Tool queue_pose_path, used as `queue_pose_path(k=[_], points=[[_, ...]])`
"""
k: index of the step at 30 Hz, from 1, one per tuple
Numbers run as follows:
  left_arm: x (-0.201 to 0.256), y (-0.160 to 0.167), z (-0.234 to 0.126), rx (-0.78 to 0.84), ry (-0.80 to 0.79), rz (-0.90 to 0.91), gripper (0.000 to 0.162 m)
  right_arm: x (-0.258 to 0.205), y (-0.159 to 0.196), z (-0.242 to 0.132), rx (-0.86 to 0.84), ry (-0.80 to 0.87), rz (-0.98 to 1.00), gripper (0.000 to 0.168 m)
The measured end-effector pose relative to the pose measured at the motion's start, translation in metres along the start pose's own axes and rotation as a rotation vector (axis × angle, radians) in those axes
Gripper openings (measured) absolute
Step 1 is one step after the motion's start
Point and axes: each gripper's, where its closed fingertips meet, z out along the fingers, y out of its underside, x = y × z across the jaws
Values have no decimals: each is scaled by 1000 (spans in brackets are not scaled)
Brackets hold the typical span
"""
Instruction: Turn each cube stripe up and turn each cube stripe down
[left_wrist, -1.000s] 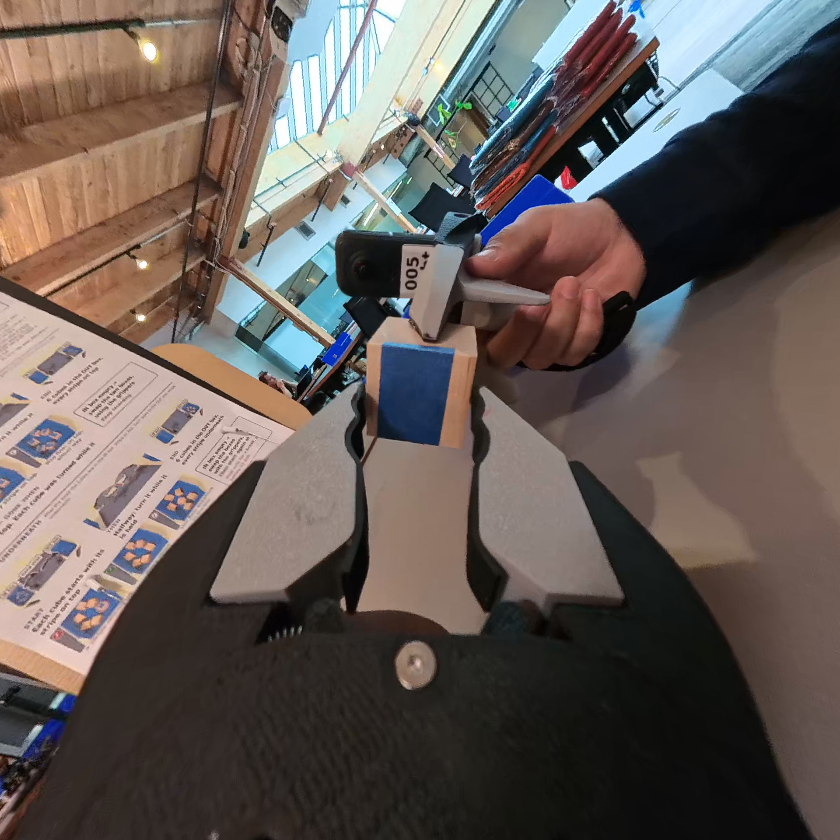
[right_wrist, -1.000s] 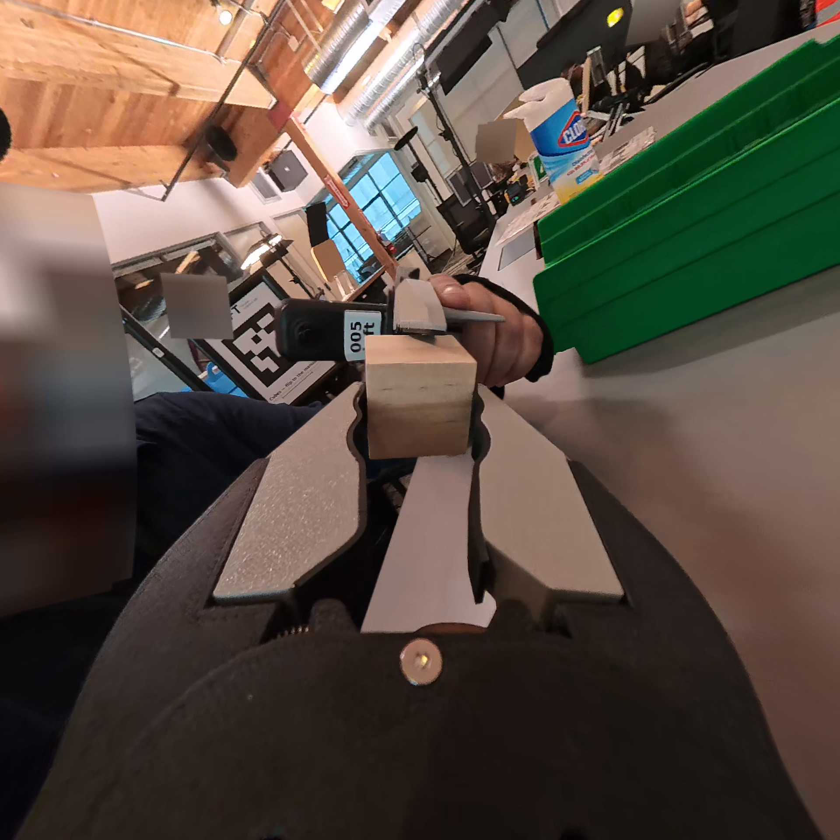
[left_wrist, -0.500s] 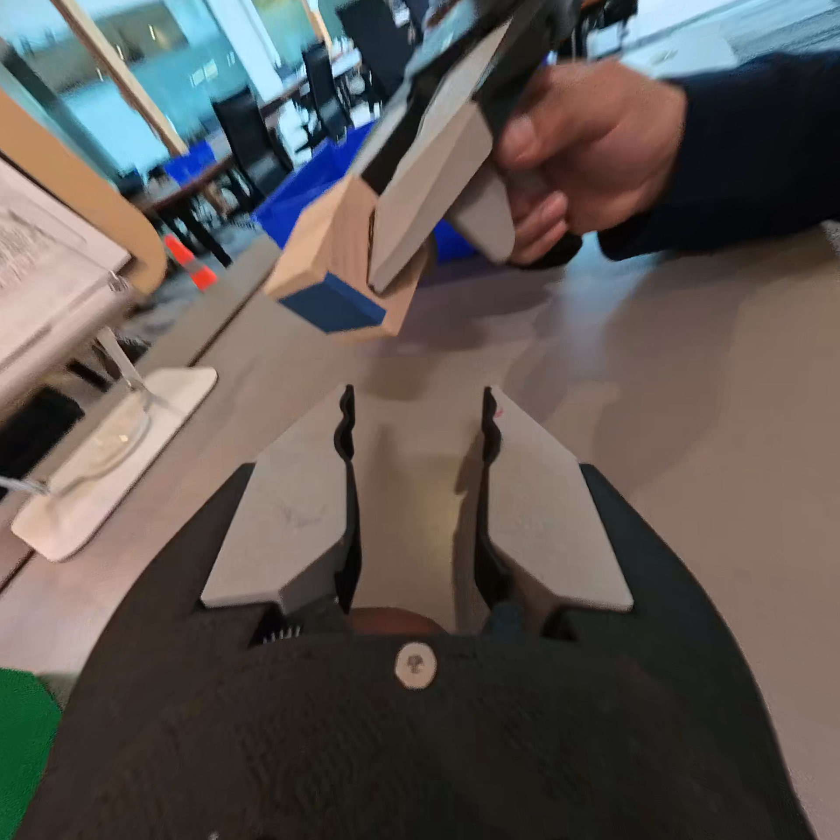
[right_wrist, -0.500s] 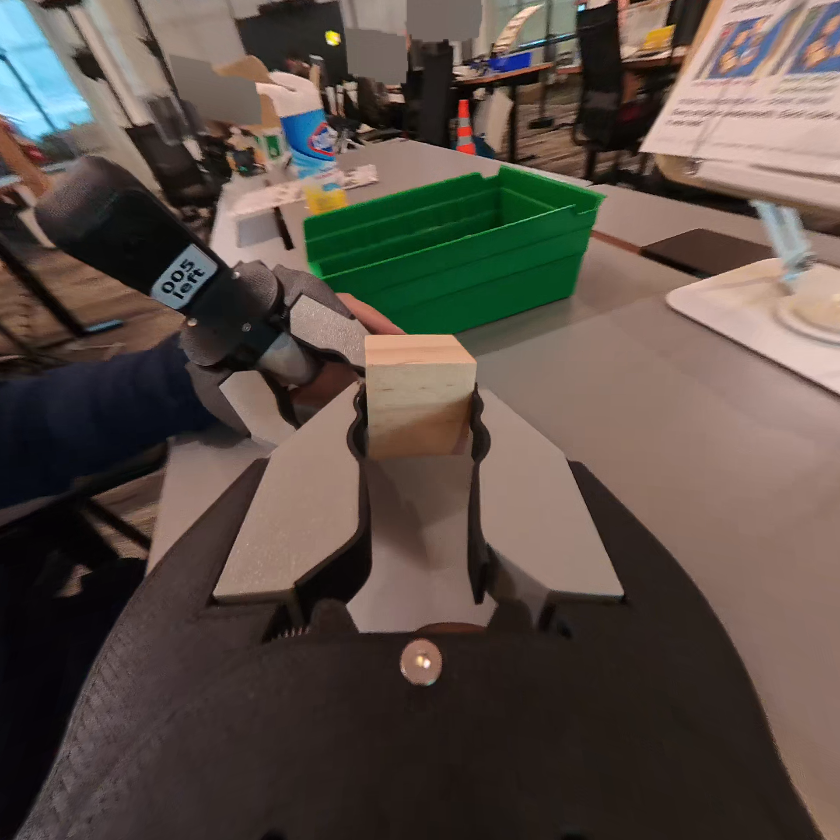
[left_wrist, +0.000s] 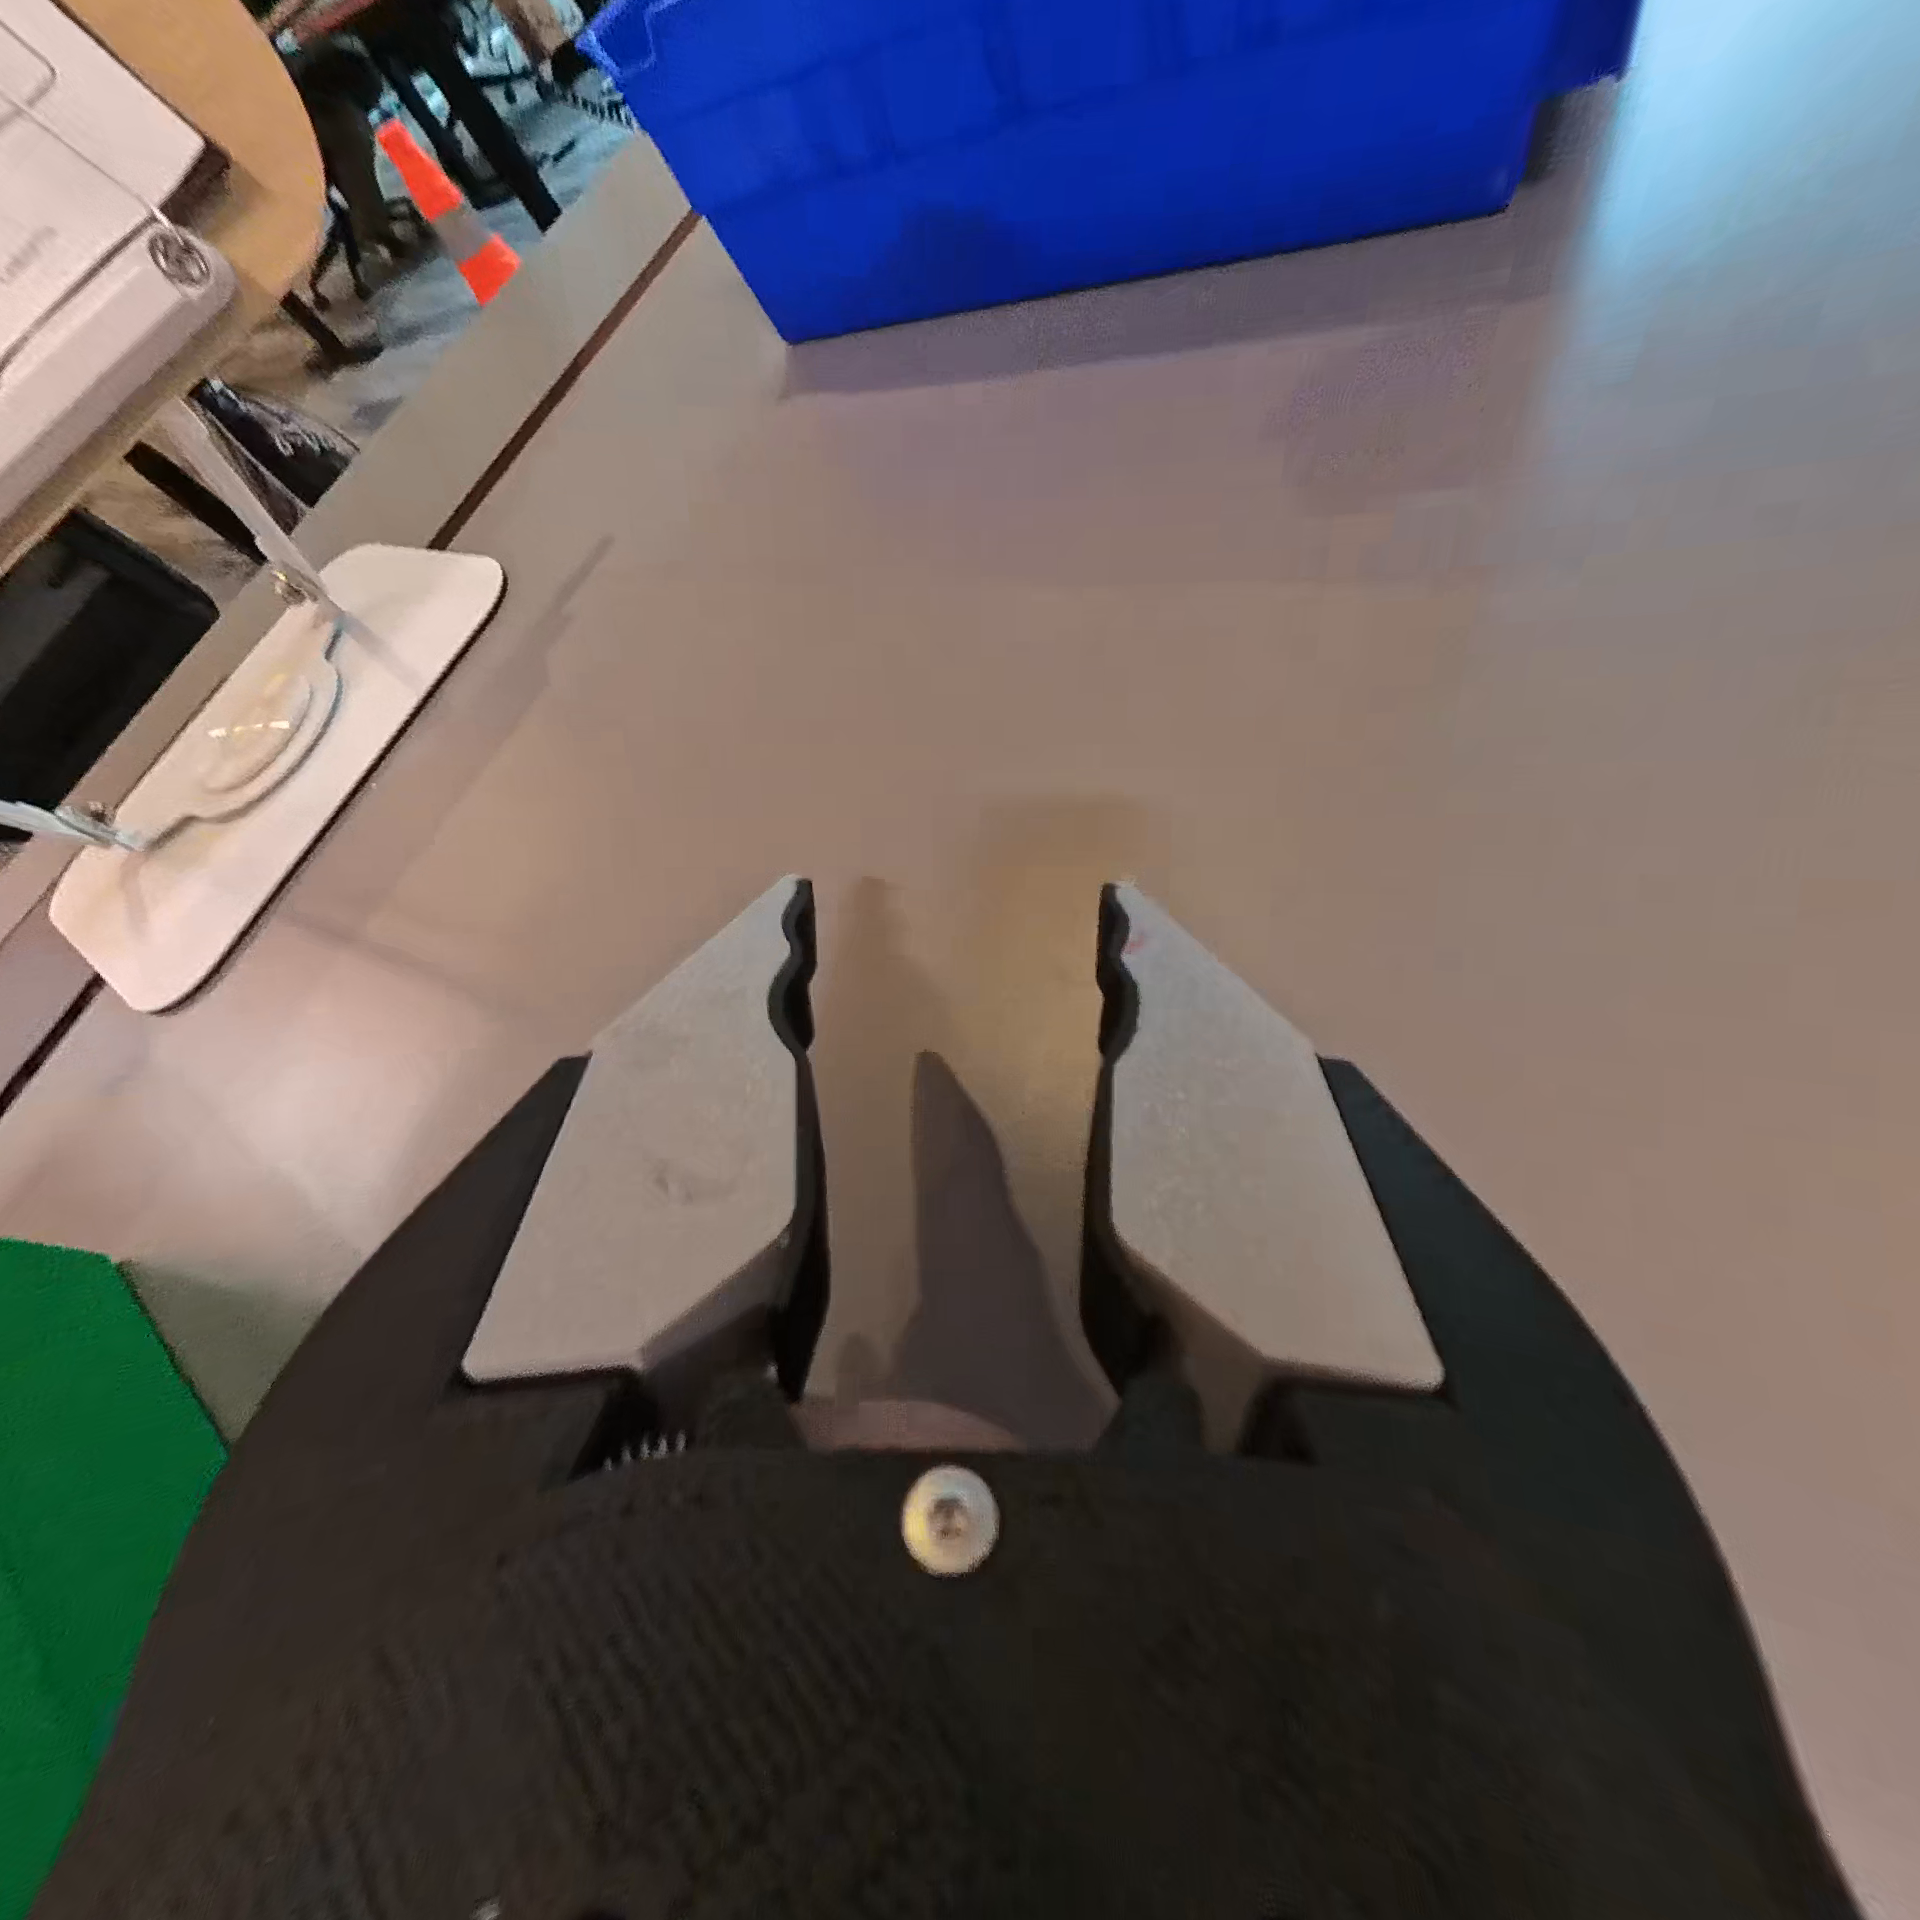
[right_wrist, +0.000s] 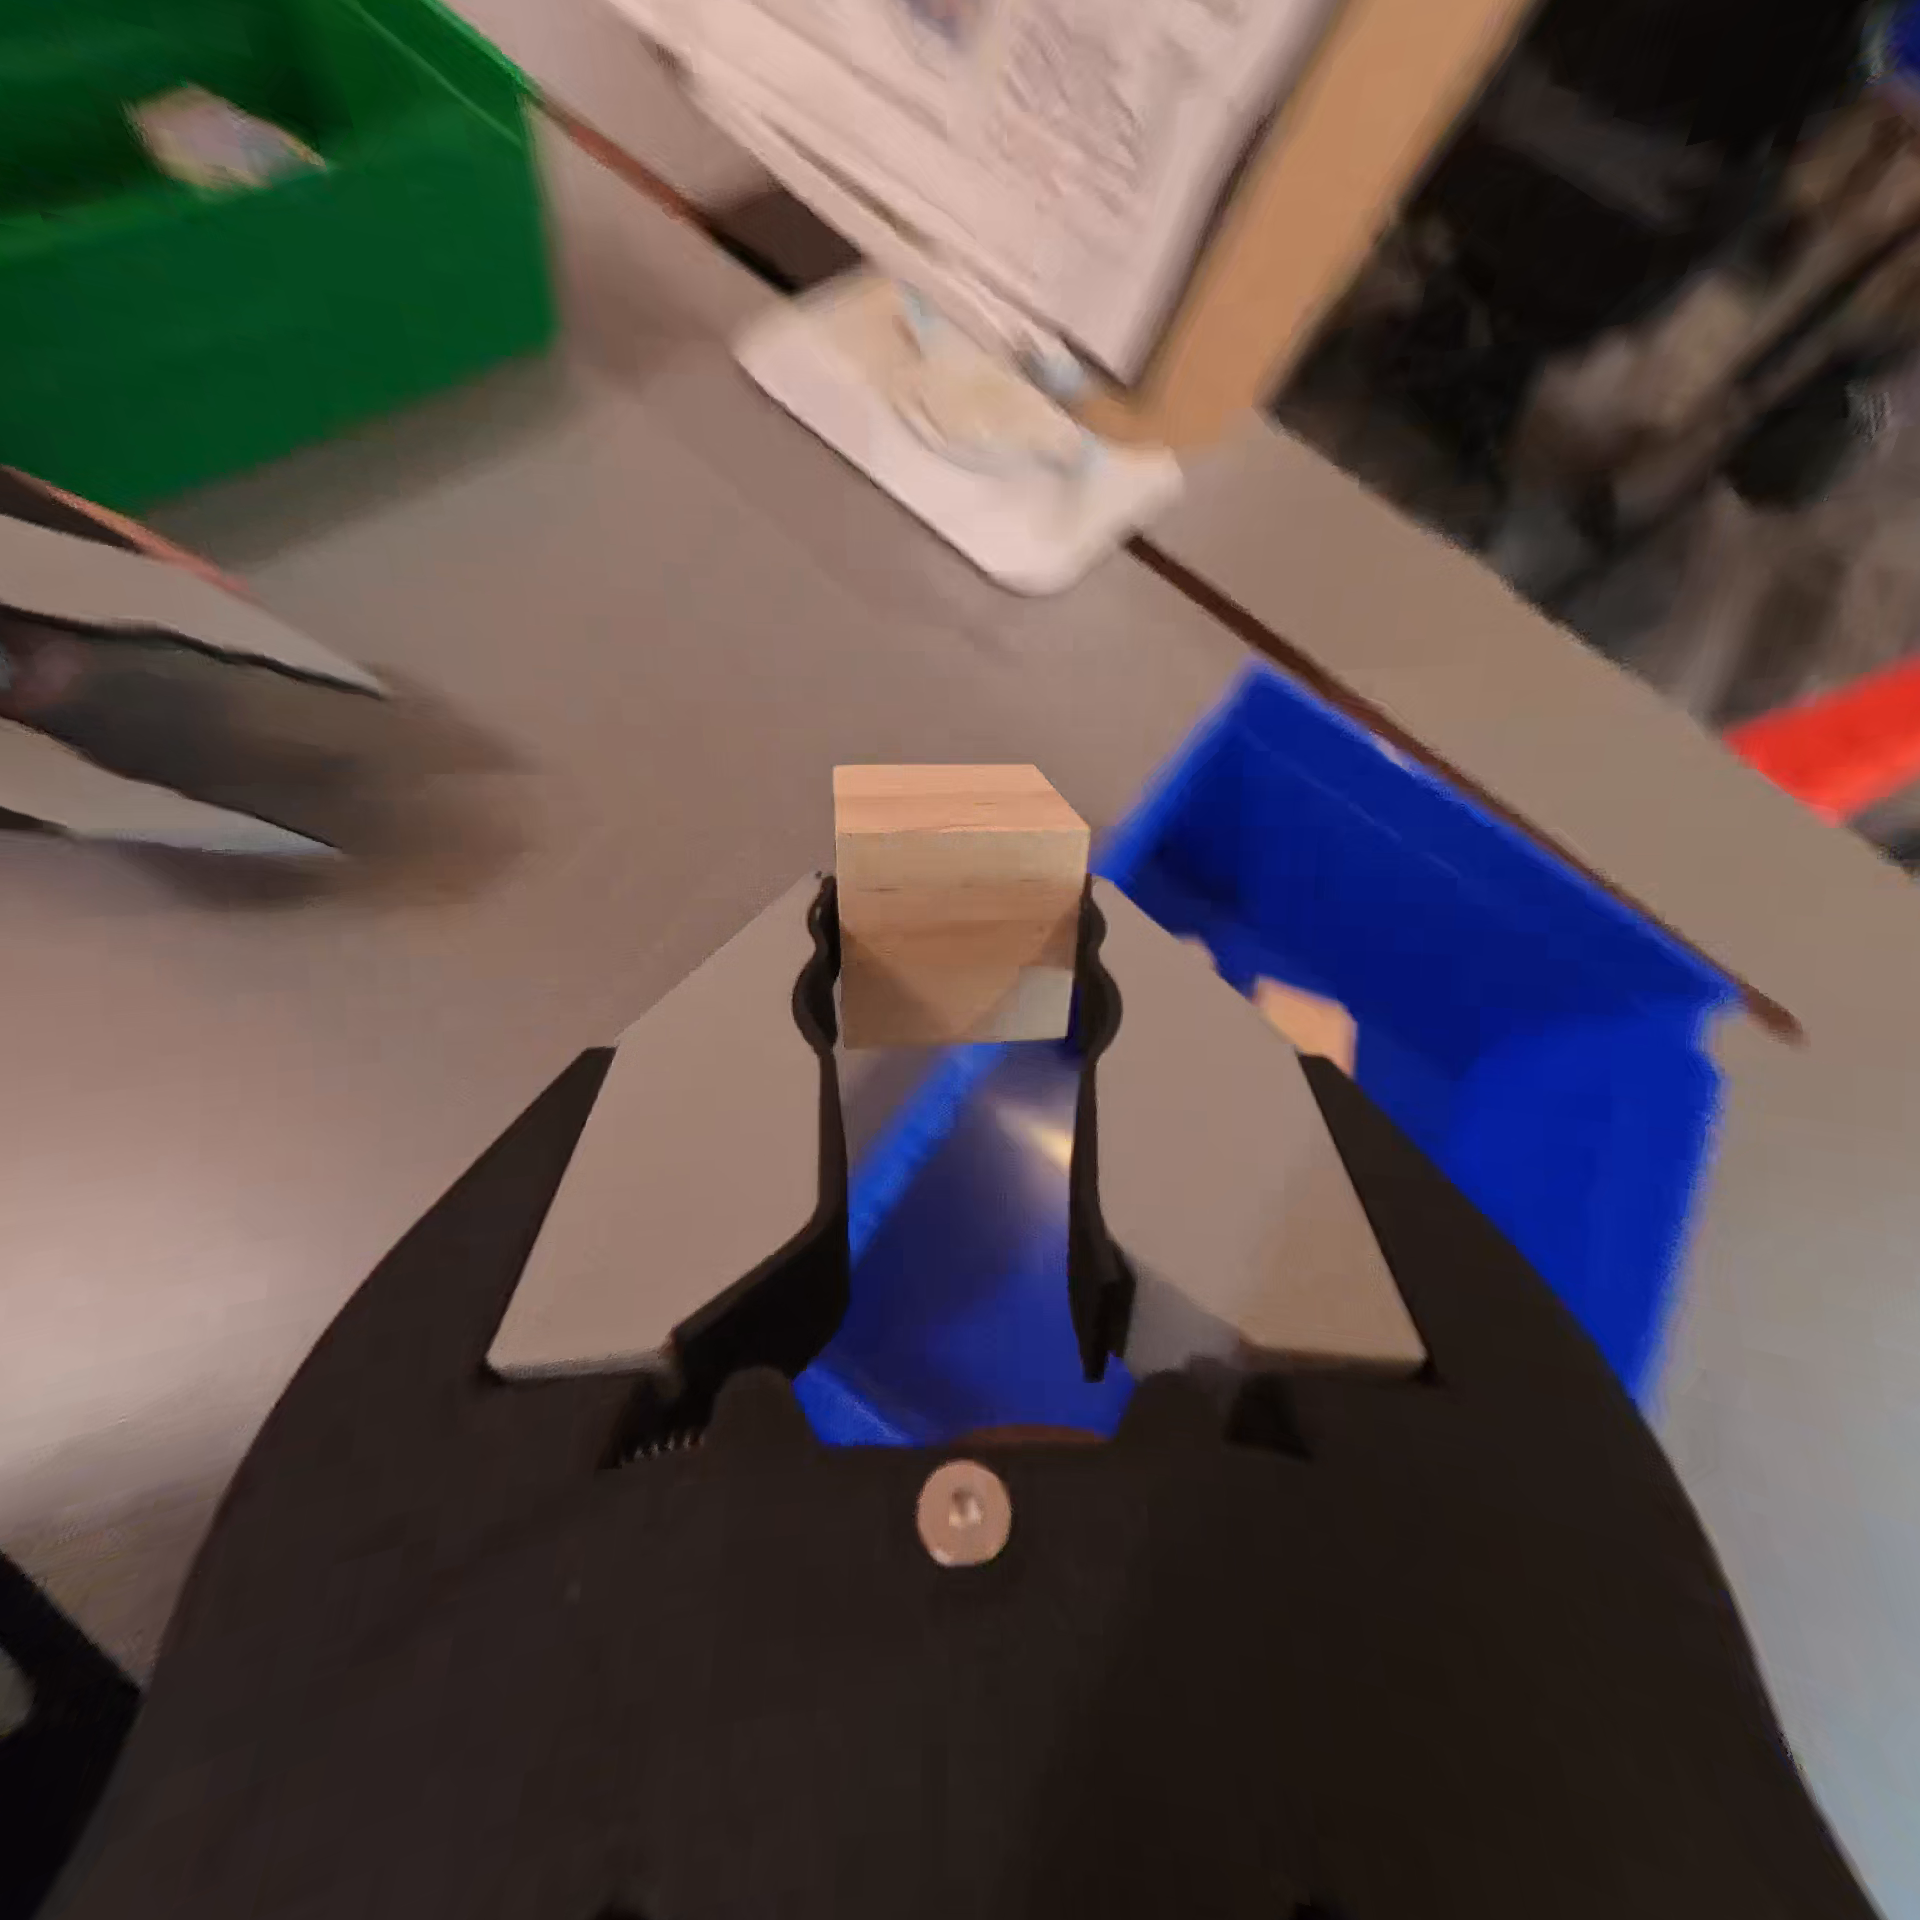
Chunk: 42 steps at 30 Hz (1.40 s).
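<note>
Cube (right_wrist: 961, 899) sits clamped in the right tool (right_wrist: 958, 961) above the near edge of the blue bin (right_wrist: 1455, 997), no stripe showing, so setting it down inside comes next, while the left tool (left_wrist: 956, 935) hangs apart and empty over the bench (left_wrist: 1351, 675).

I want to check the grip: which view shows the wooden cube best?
The right wrist view. The wooden cube sits centred there, clamped between the right gripper's jaws above the blue bin, two plain faces visible, no stripe showing. The left wrist view shows no cube, only the open left gripper.
</note>
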Motion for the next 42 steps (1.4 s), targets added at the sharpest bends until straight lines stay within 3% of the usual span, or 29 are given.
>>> queue_pose_path(k=[4, 9, 15, 20, 27, 31, 35, 38, 42], points=[[1, 1, 0, -10, 16, -30, 53, 70, 74, 10, -293, 98, 126, 43], [2, 3, 2, -29, 5, 1, 53, 60, 147, 43, -577, -3, 171, 44], [0, 4, 2, -28, 5, -23, 53, 72, 163, 70, -742, 47, 130, 44], [-1, 4, 3, -28, 7, -30, 53, 80, 167, 83, -779, 33, 174, 44], [2, 5, 4, -42, 8, -3, 54, 75, 129, 62, -662, 59, 123, 53], [4, 7, 5, -58, 10, 11, 56, 52, 61, 35, -473, 70, 88, 60], [11, 11, 8, -85, 54, 27, 66, -42, -35, 17, -128, -103, -13, 61], [15, 13, 9, -96, 87, 36, 62, -111, -60, 32, -2, -205, -99, 63], [13, 4, 2, -25, 103, 0, 57, -128, -53, 87, 99, -141, -52, 66]])
